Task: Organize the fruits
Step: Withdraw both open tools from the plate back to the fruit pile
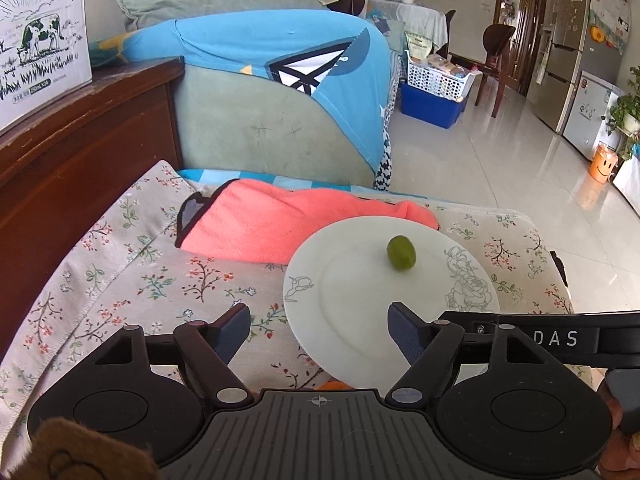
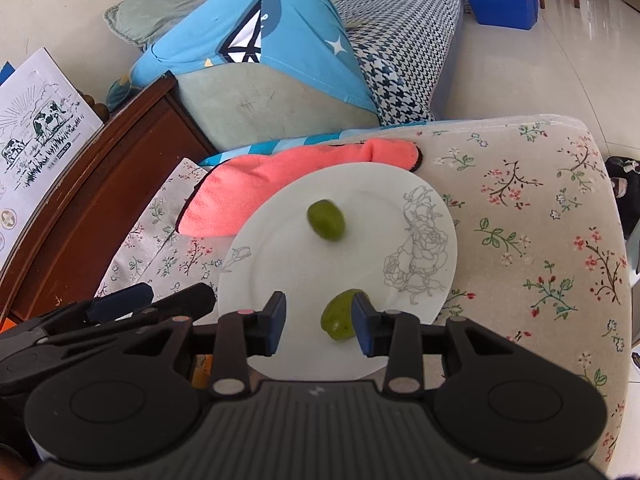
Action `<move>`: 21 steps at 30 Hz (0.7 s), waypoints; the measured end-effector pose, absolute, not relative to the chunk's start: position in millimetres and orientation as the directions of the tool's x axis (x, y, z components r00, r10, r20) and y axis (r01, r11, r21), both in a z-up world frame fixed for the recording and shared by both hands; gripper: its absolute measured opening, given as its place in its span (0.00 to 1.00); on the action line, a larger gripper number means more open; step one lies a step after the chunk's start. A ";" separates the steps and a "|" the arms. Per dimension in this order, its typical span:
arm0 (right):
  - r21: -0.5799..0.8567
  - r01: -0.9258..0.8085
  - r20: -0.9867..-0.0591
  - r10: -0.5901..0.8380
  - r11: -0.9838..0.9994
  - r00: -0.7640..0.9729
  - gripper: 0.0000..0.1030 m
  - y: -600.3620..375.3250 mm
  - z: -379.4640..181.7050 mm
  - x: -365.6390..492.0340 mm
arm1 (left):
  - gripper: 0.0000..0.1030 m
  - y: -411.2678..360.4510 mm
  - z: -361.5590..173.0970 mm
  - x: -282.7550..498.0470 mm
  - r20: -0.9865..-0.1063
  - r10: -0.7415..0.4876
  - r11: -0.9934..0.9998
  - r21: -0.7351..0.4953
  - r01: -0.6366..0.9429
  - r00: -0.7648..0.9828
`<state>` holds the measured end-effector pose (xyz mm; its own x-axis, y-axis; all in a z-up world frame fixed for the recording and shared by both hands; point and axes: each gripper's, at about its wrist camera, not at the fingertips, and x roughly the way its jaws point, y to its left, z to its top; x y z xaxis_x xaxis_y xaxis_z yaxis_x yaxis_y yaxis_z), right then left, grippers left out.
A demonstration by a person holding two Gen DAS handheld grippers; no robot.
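Plate (image 2: 280, 280) on floral cloth (image 2: 520, 220), tiled floor (image 1: 500, 152) beyond

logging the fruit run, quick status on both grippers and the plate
Left gripper open, empty. Right gripper open, second green fruit against one finger only. First green fruit on white plate. Nothing in the way.

Near green fruit (image 2: 338, 315) partly behind right gripper (image 2: 320, 325) pad, plate (image 2: 280, 248) near rim hidden, milk carton (image 1: 40, 40) cropped.
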<state>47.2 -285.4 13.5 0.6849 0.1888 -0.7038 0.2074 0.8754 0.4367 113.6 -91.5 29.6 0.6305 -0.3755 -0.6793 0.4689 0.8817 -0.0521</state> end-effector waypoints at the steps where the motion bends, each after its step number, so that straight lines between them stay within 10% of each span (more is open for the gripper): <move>1: 0.439 0.203 -0.703 0.194 0.875 0.685 0.37 -285.3 14.3 45.8 | 0.76 -90.2 30.7 112.7 -0.680 -0.375 0.881 -0.050 0.470 0.630; 21: 0.404 0.038 -0.749 0.307 0.914 0.587 0.42 -242.3 13.8 2.5 | 0.80 -14.9 22.3 84.4 -0.716 -0.275 0.945 -0.077 0.318 0.641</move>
<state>2.5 -242.3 13.8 0.5873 0.3072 -0.7488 0.0375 0.9138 0.4043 84.4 -14.9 22.3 0.6415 -0.2746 -0.7163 0.3183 0.9449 -0.0772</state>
